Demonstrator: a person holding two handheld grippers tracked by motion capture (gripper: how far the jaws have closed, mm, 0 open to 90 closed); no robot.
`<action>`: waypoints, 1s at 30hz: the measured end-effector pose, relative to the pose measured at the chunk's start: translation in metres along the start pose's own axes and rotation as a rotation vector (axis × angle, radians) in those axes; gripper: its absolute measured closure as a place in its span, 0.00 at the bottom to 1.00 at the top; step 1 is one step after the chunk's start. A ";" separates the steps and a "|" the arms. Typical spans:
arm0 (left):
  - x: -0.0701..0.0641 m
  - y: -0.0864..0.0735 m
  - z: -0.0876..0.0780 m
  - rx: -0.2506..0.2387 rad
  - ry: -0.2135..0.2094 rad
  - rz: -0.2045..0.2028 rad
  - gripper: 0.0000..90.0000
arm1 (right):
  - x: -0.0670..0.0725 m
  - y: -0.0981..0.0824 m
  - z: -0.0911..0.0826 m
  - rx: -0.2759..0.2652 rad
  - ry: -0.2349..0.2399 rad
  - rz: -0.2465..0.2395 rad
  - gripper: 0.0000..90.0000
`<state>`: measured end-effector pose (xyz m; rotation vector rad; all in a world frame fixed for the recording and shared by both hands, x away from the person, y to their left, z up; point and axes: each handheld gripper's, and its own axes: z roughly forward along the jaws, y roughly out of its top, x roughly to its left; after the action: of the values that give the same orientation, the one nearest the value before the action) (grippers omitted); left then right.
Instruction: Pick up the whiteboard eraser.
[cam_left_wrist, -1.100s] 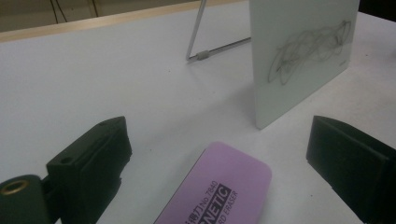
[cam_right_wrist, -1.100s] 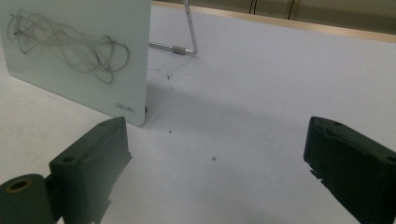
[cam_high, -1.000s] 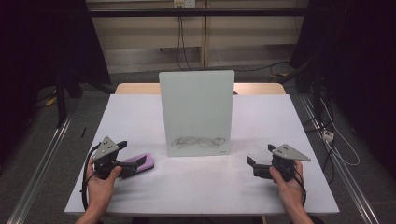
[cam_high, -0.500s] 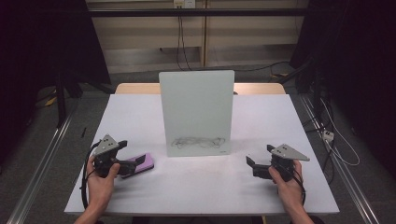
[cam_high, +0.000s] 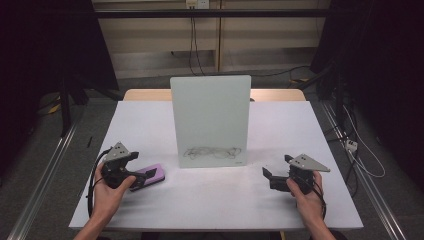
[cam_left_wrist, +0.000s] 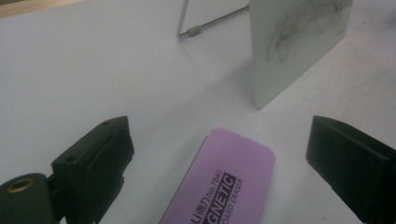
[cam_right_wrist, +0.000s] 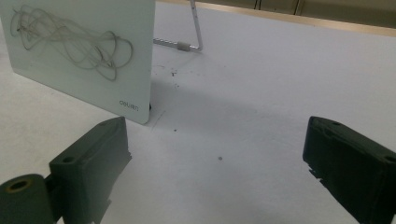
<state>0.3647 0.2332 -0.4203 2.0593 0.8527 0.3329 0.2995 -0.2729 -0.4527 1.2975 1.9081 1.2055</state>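
A purple magnetic board eraser (cam_high: 151, 175) lies flat on the white table, left of centre. My left gripper (cam_high: 137, 173) is open over its near end. In the left gripper view the eraser (cam_left_wrist: 219, 186) lies between the two spread jaws of the gripper (cam_left_wrist: 220, 140), touching neither. A small whiteboard (cam_high: 210, 120) stands upright mid-table with a grey scribble (cam_high: 211, 151) low on its face. My right gripper (cam_high: 270, 178) rests open at the right, pointing toward the board, with nothing between its jaws (cam_right_wrist: 215, 140). The scribble (cam_right_wrist: 70, 42) shows close ahead of it.
The white table (cam_high: 280, 130) has bare surface on both sides of the board. A wire stand leg (cam_right_wrist: 196, 28) props the board from behind. A wooden strip (cam_high: 145, 94) runs along the far edge. Dark floor and cables lie beyond.
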 end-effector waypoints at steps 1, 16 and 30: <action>-0.001 0.000 -0.001 0.010 -0.002 0.017 0.08 | 0.000 0.000 0.001 -0.002 0.003 -0.006 0.08; -0.010 -0.001 -0.002 0.113 -0.019 0.140 0.14 | 0.003 0.002 0.001 -0.001 0.006 -0.013 0.08; -0.008 -0.001 0.004 0.224 -0.049 0.206 0.28 | 0.003 0.002 0.003 0.004 0.014 -0.015 0.08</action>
<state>0.3601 0.2254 -0.4233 2.3613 0.6738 0.3083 0.3017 -0.2688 -0.4526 1.2772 1.9273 1.2068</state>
